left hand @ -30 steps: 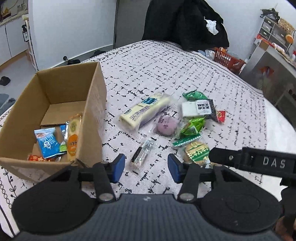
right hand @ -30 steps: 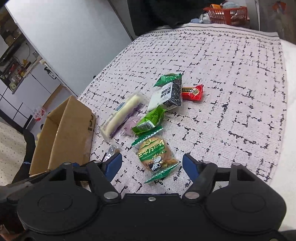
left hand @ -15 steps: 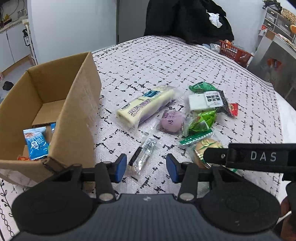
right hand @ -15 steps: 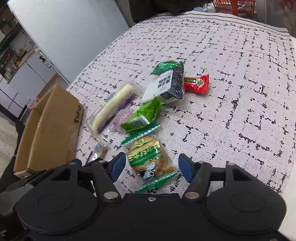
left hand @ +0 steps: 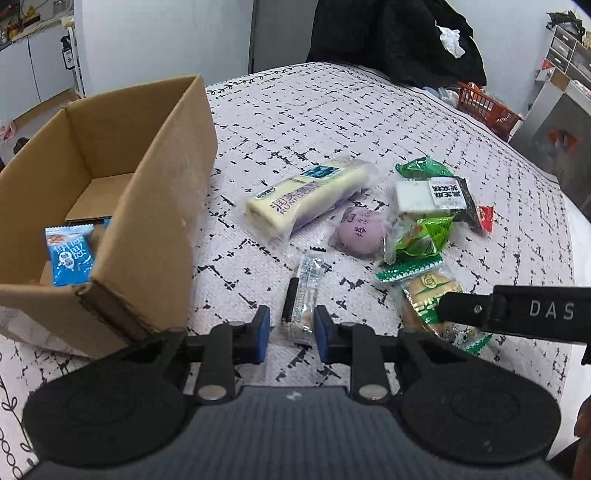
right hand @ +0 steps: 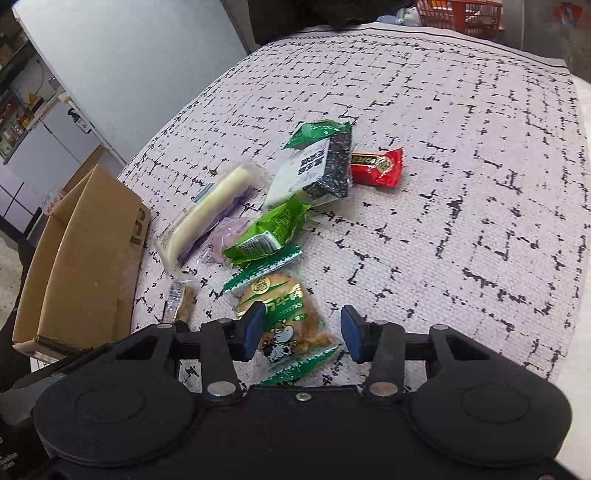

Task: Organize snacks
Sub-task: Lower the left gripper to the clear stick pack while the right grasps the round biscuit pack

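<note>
While clear-wrapped, the slim snack bar (left hand: 301, 295) seems dark-and-tan inside.

Patterned bedspread (left hand: 332, 122), pale with broken black line marks and a leaf-vine border, covering the work surface. Dark garments (left hand: 399, 40) heaped at its far edge, with a crumpled white piece (left hand: 451, 40) lying on them. Orange plastic basket (left hand: 487, 110) beyond the far right corner, also seen at the top of the right wrist view (right hand: 461, 14). Grey drawer unit (left hand: 565, 51) against the right wall. White wall panel (left hand: 166, 40) behind the surface; white cabinets (left hand: 33, 74) at far left, cluttered shelves above them.
</note>
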Motion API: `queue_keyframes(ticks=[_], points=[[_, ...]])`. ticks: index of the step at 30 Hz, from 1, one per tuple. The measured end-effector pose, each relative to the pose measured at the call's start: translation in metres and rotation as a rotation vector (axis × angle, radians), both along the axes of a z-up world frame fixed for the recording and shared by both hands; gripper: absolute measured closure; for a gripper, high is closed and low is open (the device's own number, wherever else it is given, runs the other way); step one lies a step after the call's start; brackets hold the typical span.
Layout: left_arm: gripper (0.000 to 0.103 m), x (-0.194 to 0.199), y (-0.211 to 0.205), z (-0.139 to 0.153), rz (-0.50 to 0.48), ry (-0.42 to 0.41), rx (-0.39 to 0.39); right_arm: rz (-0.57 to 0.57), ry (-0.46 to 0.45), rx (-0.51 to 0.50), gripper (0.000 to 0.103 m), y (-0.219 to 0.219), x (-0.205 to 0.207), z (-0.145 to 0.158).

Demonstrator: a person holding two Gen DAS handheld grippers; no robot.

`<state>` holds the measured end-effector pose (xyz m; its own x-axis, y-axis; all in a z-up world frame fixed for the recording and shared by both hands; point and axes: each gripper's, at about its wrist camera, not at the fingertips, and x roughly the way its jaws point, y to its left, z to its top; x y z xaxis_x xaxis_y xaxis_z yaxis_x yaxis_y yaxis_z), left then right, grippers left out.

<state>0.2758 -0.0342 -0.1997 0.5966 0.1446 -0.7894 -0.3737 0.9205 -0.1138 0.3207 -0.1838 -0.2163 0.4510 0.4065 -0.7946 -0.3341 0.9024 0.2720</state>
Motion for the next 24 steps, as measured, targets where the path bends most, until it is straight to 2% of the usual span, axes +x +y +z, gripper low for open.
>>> queue_keyframes(ticks=[6, 9, 13, 16, 21, 23, 24], points=[[0.081, -0.013, -0.006, 0.003, -0.005, 0.013, -0.009, 0.005, -0.006, 0.018, 0.059, -0.002, -0.003, 0.004], [0.08, -0.017, -0.008, 0.004, -0.02, 0.02, -0.004, 0.023, -0.001, -0.004, 0.055, 0.003, -0.003, 0.003], [0.074, -0.016, -0.006, 0.004, -0.022, 0.015, -0.014, 0.035, -0.006, -0.03, 0.039, 0.011, -0.004, 0.002], [0.07, -0.014, -0.004, 0.002, -0.029, 0.004, -0.045, 0.047, -0.013, -0.033, 0.039, 0.013, -0.005, 0.001], [0.07, -0.012, -0.008, -0.003, -0.05, 0.0, -0.026, 0.054, -0.019, -0.057, 0.039, 0.017, -0.005, -0.001], [0.072, -0.012, -0.009, -0.004, -0.056, 0.007, -0.013, 0.065, -0.024, -0.071, 0.039, 0.02, -0.005, -0.002], [0.078, -0.012, -0.01, -0.004, -0.053, 0.016, 0.001, 0.074, -0.028, -0.081, 0.039, 0.023, -0.005, -0.002]])
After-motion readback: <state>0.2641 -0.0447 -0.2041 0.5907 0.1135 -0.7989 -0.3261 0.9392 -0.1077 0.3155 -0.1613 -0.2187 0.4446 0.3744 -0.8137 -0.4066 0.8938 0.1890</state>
